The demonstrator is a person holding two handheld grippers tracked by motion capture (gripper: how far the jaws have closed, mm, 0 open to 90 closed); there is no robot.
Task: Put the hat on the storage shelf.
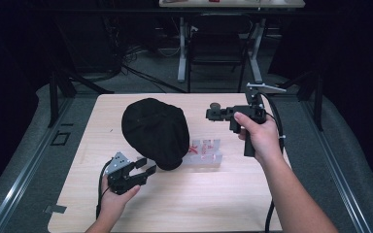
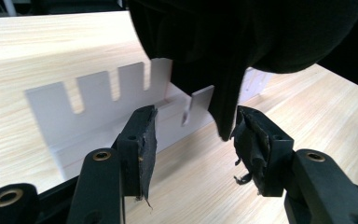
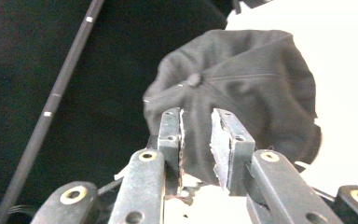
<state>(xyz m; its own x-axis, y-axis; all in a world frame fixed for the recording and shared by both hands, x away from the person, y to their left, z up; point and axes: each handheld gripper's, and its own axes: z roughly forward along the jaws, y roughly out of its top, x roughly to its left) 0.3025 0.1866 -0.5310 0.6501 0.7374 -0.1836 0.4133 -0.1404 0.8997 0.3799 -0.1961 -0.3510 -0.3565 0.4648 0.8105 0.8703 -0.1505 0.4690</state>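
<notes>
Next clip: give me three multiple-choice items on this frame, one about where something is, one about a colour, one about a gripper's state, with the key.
1. Where does the black cap sit?
A. over the clear slotted rack
B. on the floor
C. in the person's right hand

2. What colour is the table top?
A. dark green
B. light wood
C. red

3. How do the left gripper jaws stand?
A. shut on the cap
B. open, beside the cap's edge
C. shut on the rack

Key: 1 A, the high view shows the cap lying partly over the rack's left end. 2 B, pale wood grain shows. 3 B, the left gripper view shows a wide gap between the jaws.
</notes>
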